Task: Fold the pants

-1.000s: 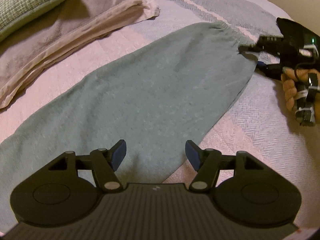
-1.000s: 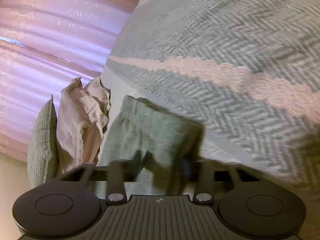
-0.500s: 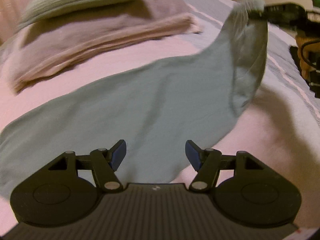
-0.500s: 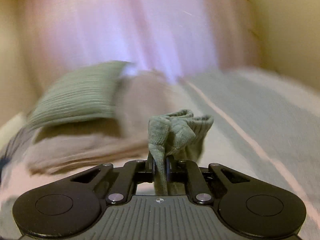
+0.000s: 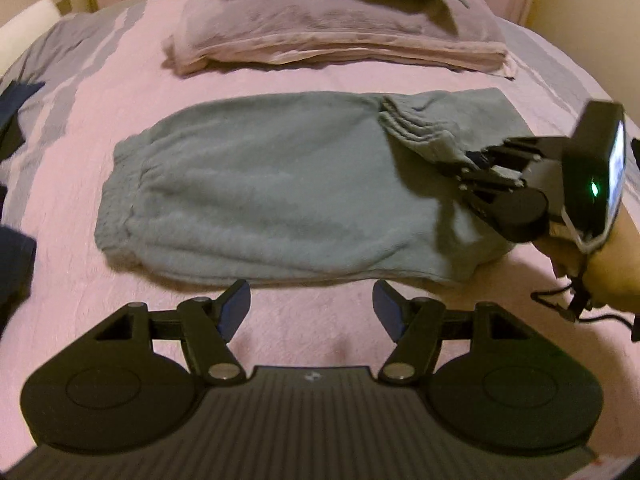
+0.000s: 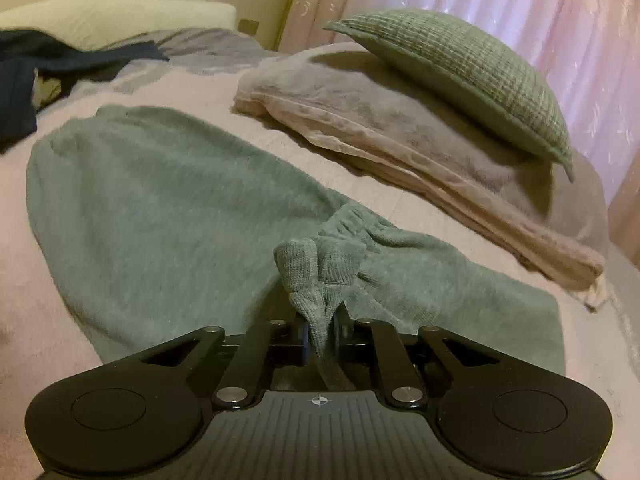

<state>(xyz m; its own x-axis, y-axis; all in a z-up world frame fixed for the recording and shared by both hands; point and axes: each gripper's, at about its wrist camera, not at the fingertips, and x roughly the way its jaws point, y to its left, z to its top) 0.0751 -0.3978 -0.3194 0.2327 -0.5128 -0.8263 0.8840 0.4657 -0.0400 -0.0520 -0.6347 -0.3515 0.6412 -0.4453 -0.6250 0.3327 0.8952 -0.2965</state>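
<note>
Pink bed cover (image 5: 320, 332) lay under everything, with a stack of pink blankets (image 5: 340, 40) and a green cushion (image 6: 460, 76) far past the fingers. Some dark clothes (image 6: 24, 80) sat off to one side.

A second before, the green pants (image 5: 260, 184) lay long and flat, with the cuff (image 6: 316, 276) far from the waistband. Now the cuff end had been carried over and rested on top of the pants, so they looked about half as long. That means the big fold was mostly made, and I think the next step was to let the cuff go and smooth it down.

The right gripper (image 6: 320, 336) was clamped on the bunched cuff, which poked up between its two fingers. Its jaws had just opened a tiny bit, but the cloth was squeezed between them all the same. The rest of the pants spread out in front of those fingers.

The left gripper (image 5: 312, 308) held nothing. Its fingers were spread apart, with only bed cover between them, and the near edge of the pants lay just beyond the tips.

No boxes, baskets or other containers could be seen, so nothing was inside anything
</note>
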